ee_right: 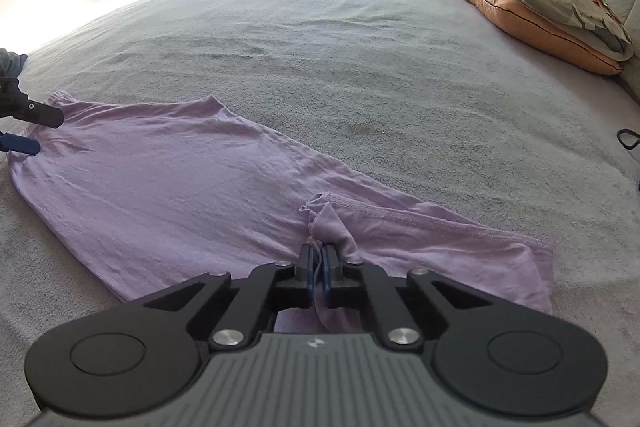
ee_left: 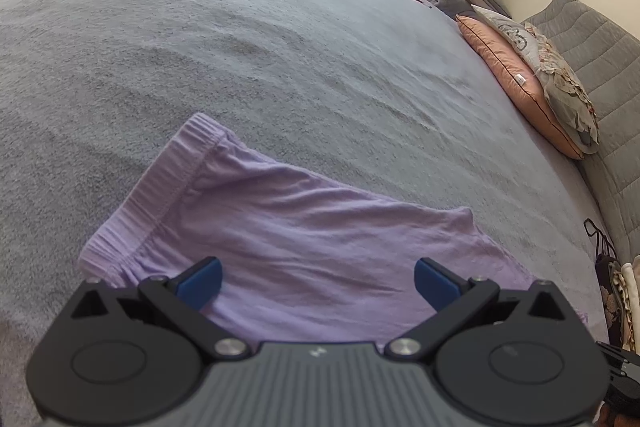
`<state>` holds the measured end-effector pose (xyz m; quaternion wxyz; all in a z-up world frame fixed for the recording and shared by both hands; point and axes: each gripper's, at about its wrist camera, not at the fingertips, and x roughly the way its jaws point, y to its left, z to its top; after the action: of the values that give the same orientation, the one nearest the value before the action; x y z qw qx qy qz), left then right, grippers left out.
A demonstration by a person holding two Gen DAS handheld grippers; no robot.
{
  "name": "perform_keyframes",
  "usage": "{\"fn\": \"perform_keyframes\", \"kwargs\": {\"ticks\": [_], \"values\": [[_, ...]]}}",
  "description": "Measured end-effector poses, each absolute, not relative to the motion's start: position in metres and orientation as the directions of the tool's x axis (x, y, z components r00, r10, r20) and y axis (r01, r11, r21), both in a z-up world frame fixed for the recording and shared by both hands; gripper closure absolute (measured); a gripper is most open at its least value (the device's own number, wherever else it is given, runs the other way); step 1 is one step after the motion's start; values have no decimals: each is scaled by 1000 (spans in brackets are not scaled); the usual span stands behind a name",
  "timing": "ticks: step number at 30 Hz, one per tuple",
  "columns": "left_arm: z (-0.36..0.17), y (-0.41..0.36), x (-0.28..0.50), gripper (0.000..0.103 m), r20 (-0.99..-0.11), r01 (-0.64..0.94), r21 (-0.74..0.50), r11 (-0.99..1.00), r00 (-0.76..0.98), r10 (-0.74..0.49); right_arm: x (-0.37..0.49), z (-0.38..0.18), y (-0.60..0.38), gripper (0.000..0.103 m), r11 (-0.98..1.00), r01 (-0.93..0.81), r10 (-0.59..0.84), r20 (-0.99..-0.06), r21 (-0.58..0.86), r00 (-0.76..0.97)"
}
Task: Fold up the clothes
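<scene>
Hovering with jaws spread wide, the left gripper (ee_left: 318,281) has the lilac cotton garment (ee_left: 304,239) beneath and between them on the grey bedspread (ee_left: 240,47). Right gripper (ee_right: 319,259): jaws pinched on a bunched fold of it.

Shorts (ee_right: 192,179) flat on bed (ee_right: 340,47), pillows (ee_right: 540,23) far right

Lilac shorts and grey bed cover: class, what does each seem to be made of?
Lilac shorts: probably thin cotton jersey, matte; soft creases, stitched hem, gathered waistband.
Grey bed cover: looks like fleece or terry, matte; fuzzy, nubbly surface. Exact fibre cannot be told.
</scene>
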<state>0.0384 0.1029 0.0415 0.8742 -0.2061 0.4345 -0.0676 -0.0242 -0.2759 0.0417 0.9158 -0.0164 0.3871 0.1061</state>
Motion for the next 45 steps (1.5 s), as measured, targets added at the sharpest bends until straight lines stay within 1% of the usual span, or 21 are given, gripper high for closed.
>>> {"fn": "perform_keyframes", "kwargs": {"ticks": [6, 11, 14, 15, 16, 17, 18, 20, 22, 24, 26, 27, 29, 31, 33, 35, 36, 37, 40, 43, 45], "values": [[42, 103, 39, 0, -728, -59, -424, 904, 616, -301, -43, 63, -284, 99, 925, -339, 362, -677, 173, 641], [41, 100, 39, 0, -733, -57, -418, 907, 611, -299, -42, 39, -261, 98, 915, -389, 327, -767, 110, 553], [41, 101, 40, 0, -732, -57, -418, 907, 612, -299, -46, 45, -259, 92, 903, -415, 350, -752, 111, 559], [41, 101, 40, 0, -732, -59, -420, 906, 612, -299, -47, 50, -263, 86, 900, -417, 369, -733, 127, 572], [41, 102, 40, 0, -732, -60, -421, 905, 612, -300, -48, 57, -269, 74, 900, -413, 384, -710, 142, 590], [41, 102, 40, 0, -731, -61, -423, 904, 612, -300, -49, 65, -278, 69, 905, -397, 386, -688, 154, 615], [41, 103, 39, 0, -730, -61, -423, 904, 613, -301, -48, 72, -290, 65, 919, -360, 371, -668, 162, 645], [42, 103, 39, 0, -729, -60, -424, 904, 615, -301, -45, 81, -320, 65, 953, -241, 302, -649, 184, 698], [41, 103, 39, 0, -729, -61, -423, 904, 615, -300, -41, 81, -346, 65, 970, -127, 234, -664, 207, 711], [41, 102, 39, 0, -731, -60, -421, 905, 613, -299, -38, 69, -360, 65, 975, -71, 203, -712, 211, 672], [40, 100, 39, 0, -733, -58, -418, 907, 611, -299, -33, 47, -364, 66, 984, -25, 157, -793, 176, 588], [40, 100, 39, 0, -734, -57, -417, 907, 610, -299, -32, 37, -362, 66, 991, -26, 121, -819, 128, 560], [40, 100, 39, 0, -734, -57, -416, 907, 610, -299, -36, 39, -360, 65, 993, -51, 114, -812, 104, 572], [40, 99, 38, 0, -735, -55, -415, 908, 609, -298, -43, 54, -367, 62, 992, -29, 114, -758, 125, 643], [39, 98, 38, 0, -737, -54, -410, 911, 607, -296, -45, 62, -380, 58, 982, 13, 130, -717, 190, 685], [38, 96, 37, 0, -742, -49, -406, 913, 601, -298, -35, 50, -386, 58, 975, 61, 128, -761, 214, 636], [39, 92, 36, 0, -746, -41, -402, 915, 594, -301, -29, 39, -384, 58, 981, 71, 102, -798, 179, 594], [40, 86, 34, 0, -745, -18, -403, 915, 588, -317, -26, 33, -380, 58, 987, 61, 85, -807, 148, 585], [44, 71, 28, 0, -739, 46, -402, 914, 573, -354, -21, 44, -372, 58, 991, 64, 51, -764, 120, 643], [41, 50, 22, 0, -759, 103, -327, 939, 563, -326, -19, 52, -372, 58, 990, 74, 36, -716, 121, 697], [36, 41, 20, 0, -773, 134, -254, 958, 567, -284, -6, 40, -371, 57, 993, 85, 3, -756, 78, 654]]}}
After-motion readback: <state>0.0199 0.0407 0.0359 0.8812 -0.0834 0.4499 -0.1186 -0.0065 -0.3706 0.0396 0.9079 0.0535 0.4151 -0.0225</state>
